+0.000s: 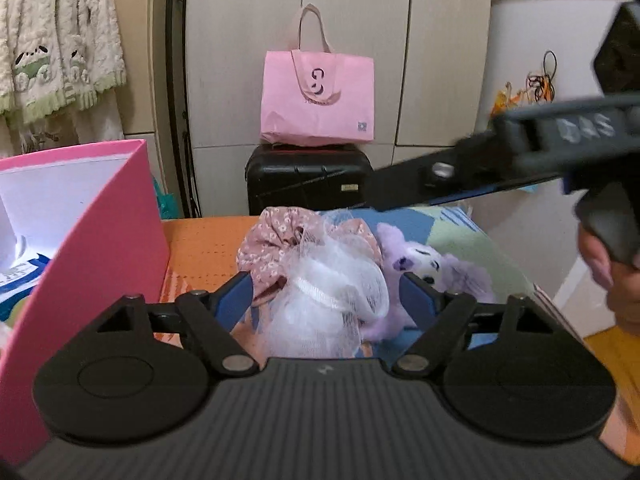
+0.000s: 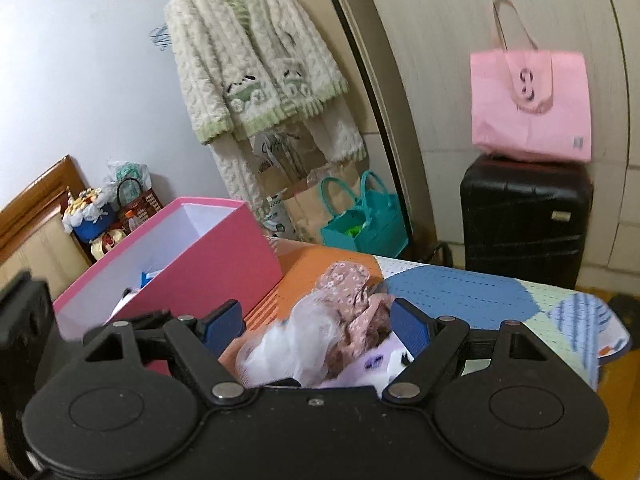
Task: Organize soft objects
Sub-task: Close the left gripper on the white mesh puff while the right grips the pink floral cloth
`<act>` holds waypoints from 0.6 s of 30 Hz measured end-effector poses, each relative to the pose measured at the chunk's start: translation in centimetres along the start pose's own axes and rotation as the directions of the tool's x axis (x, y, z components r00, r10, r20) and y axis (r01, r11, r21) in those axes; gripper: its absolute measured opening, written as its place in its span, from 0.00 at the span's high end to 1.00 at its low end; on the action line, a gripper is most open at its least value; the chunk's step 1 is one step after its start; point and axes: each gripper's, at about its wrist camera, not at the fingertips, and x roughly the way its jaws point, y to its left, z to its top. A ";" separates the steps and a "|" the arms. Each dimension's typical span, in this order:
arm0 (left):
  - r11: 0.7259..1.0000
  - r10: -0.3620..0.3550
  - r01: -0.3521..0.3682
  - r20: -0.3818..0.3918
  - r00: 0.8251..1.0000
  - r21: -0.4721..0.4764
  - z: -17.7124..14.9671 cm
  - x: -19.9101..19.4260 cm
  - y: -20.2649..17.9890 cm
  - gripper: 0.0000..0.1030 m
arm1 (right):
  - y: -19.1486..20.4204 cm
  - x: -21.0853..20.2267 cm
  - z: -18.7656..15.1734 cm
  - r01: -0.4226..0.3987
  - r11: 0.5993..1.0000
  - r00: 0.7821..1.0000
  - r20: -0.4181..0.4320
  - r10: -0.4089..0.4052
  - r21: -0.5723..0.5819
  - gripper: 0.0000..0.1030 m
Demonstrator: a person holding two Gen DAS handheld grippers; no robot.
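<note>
Closing on the white mesh bath pouf (image 1: 328, 292) looks like the step in hand: the left tool (image 1: 329, 300) has it between its blue pads, jaws partly spread and, as far as I can tell, not yet pressing the netting. The surest grip would take the bunched core near the ribbon loop, not the loose outer frills, which would slip or drag neighbours along. The pouf lies on the patchwork quilted bed cover (image 1: 208, 248), just right of the open pink cardboard box (image 1: 104, 248), touching the crumpled pink floral fabric piece (image 1: 272, 248) behind it and the lilac plush toy (image 1: 432, 268) on the side away from the box.

The right tool (image 2: 318, 326) hangs over the same heap, jaws wide, gripping nothing; seen from the left wrist, it crosses above the plush.

Judging the room: the box's near wall stands tall, so the pouf must lift clear of that rim before travelling over. On the far side from the box the bed edge drops off, so a nudged plush could roll off. The two tools are close, so one should wait.
</note>
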 end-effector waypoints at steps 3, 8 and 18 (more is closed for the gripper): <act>1.000 -0.002 0.002 -0.011 1.000 -0.021 -0.2 0.9 0.2 0.26 | -1.0 1.8 0.9 -0.028 0.999 0.999 -0.025 0.029 0.044 0.18; 0.997 0.004 -0.011 -0.092 0.996 -0.080 -0.3 2.5 0.9 0.51 | -1.8 4.5 1.7 -0.016 0.997 0.997 -0.073 0.021 0.075 0.18; 0.998 -0.022 0.011 -0.154 0.988 -0.068 -0.9 1.2 0.8 0.71 | -3.2 8.0 1.2 0.015 0.992 0.984 -0.175 0.008 0.129 0.18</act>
